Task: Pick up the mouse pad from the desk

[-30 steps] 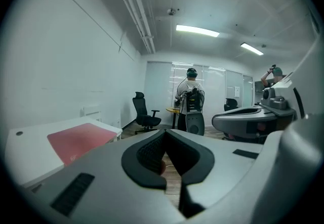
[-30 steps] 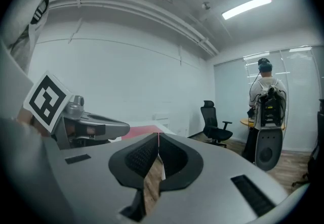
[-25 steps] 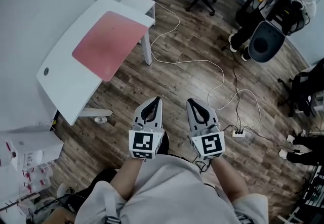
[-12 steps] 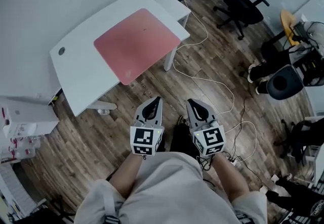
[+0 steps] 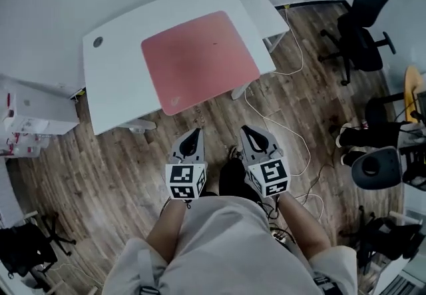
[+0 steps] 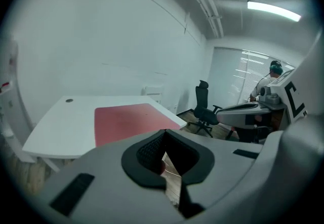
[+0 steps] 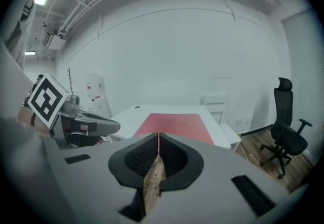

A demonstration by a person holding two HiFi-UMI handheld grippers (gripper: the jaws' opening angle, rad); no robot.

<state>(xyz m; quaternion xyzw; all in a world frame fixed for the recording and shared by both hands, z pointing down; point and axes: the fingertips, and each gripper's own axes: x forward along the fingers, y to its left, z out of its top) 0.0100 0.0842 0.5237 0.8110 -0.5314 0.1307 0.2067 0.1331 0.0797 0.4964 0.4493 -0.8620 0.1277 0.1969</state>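
The red mouse pad [image 5: 200,59] lies flat on the white counter [image 5: 113,87], towards its right half, with its near corner and right side running just beside the counter's rim. Both grippers are over the wooden floor [image 5: 100,174], short of the counter and well apart from the pad; the left gripper [image 5: 194,132] and the right gripper [image 5: 247,130] each have their jaws pressed together with nothing between them. I'd judge the pad to be thin, light and floppy, probably clinging a little to the surface, so there is hardly any edge to get under. The near corner by the rim looks like the best place to pinch, perhaps after dragging it to overhang. There is open floor straight ahead. A cable [image 5: 279,120] trails to the right, and a chair [image 5: 363,14] stands further off, clear of the approach.
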